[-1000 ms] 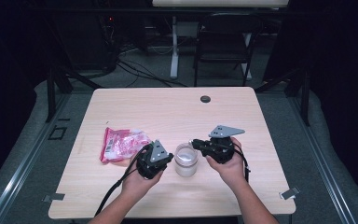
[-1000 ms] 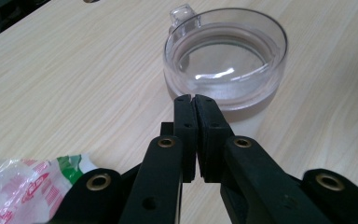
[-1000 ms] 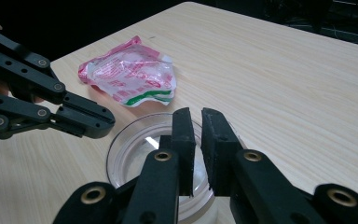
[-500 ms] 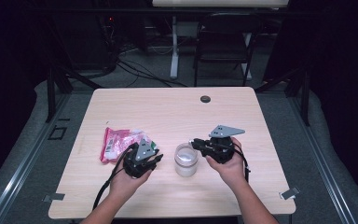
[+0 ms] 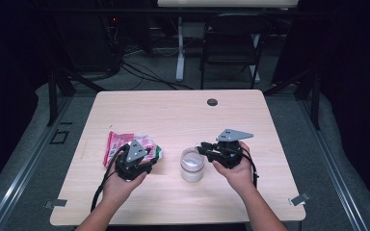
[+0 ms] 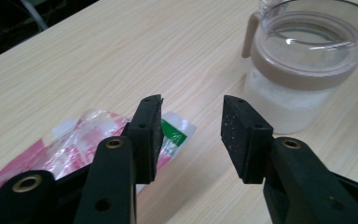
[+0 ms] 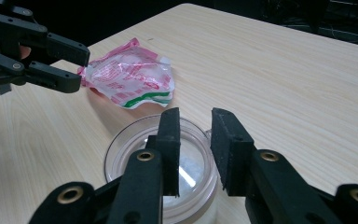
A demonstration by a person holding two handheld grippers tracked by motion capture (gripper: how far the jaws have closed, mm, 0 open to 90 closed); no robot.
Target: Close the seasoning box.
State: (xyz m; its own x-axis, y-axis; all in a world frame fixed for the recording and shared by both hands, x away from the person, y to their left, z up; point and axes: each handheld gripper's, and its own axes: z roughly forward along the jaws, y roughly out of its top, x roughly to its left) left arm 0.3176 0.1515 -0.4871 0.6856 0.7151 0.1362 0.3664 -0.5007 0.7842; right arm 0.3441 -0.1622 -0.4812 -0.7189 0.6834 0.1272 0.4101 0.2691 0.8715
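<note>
Left gripper (image 5: 147, 161) now well left of the clear jar (image 5: 192, 164), having drawn away from its side over the last second, where it sat close against the glass. Now poised over the near corner of the red and white packet (image 5: 125, 147), jaws parted wide with nothing between them; in the left gripper view the packet (image 6: 74, 140) lies under the left jaw and the jar (image 6: 307, 74) stands off to the upper right. Right gripper (image 5: 204, 150) unmoved at the jar's right rim, jaws partly open and straddling the far edge of the rim in the right gripper view (image 7: 193, 144), not visibly clamped on it.

Jar upright, white powder in its lower part, tan band around the neck, just right of the packet and apart from it. Bare table (image 5: 173, 115) stretching beyond the jar to the far edge. Small dark hole (image 5: 212, 102) near that edge. Near edge of the table close behind both hands.
</note>
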